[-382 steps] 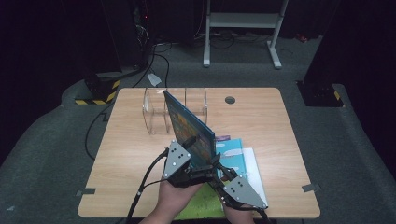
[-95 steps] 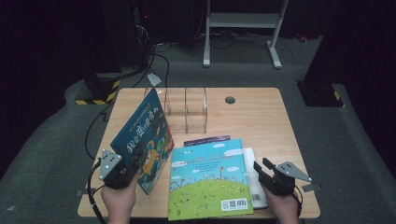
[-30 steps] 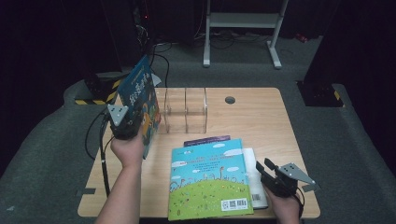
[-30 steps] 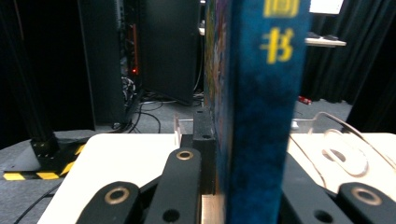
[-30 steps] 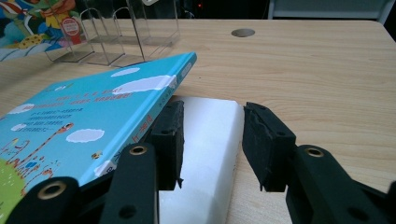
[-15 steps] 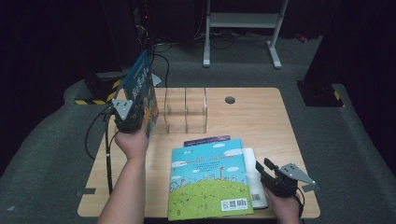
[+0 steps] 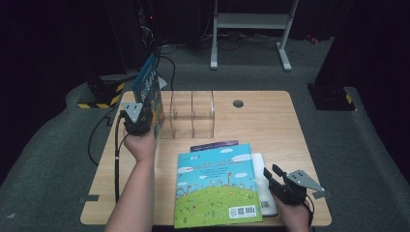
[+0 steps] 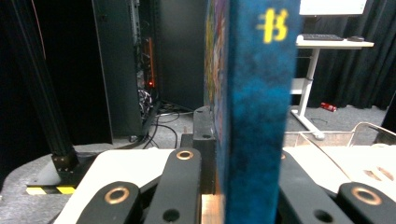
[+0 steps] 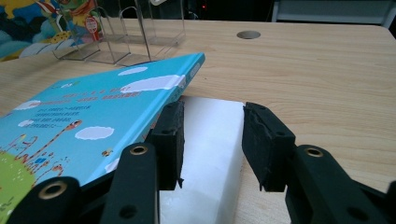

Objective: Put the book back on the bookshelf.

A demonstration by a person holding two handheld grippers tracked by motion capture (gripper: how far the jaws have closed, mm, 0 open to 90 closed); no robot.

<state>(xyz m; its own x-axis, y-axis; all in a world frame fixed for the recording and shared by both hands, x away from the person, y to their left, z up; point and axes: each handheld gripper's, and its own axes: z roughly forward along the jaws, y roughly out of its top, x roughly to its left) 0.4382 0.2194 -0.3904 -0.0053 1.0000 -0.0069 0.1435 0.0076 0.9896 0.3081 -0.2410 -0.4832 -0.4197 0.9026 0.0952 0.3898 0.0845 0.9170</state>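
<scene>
My left gripper [image 7: 145, 120] is shut on a blue picture book [image 7: 148, 87] and holds it upright at the left end of a clear acrylic rack [image 7: 192, 114]. In the left gripper view the book's spine [image 8: 254, 107] rises between the black jaws of the left gripper [image 8: 233, 161]. A light-blue and green picture book [image 7: 215, 186] lies flat at the table's front. At the front right, my right gripper [image 7: 271, 173] stands open over a white block [image 7: 261, 164] that sticks out from under that book. The right gripper [image 9: 212, 121] has the white block [image 9: 210, 140] below its gap.
A purple book edge [image 7: 215, 143] peeks out behind the flat book. The rack has several upright dividers [image 9: 140, 32]. A round cable hole [image 7: 238, 103] sits at the table's back. The wooden table [image 7: 270, 125] is bare to the right of the rack.
My left hand has carried the upright book a little to the right and lower, closer to the rack's left end. The right gripper has stayed put.
</scene>
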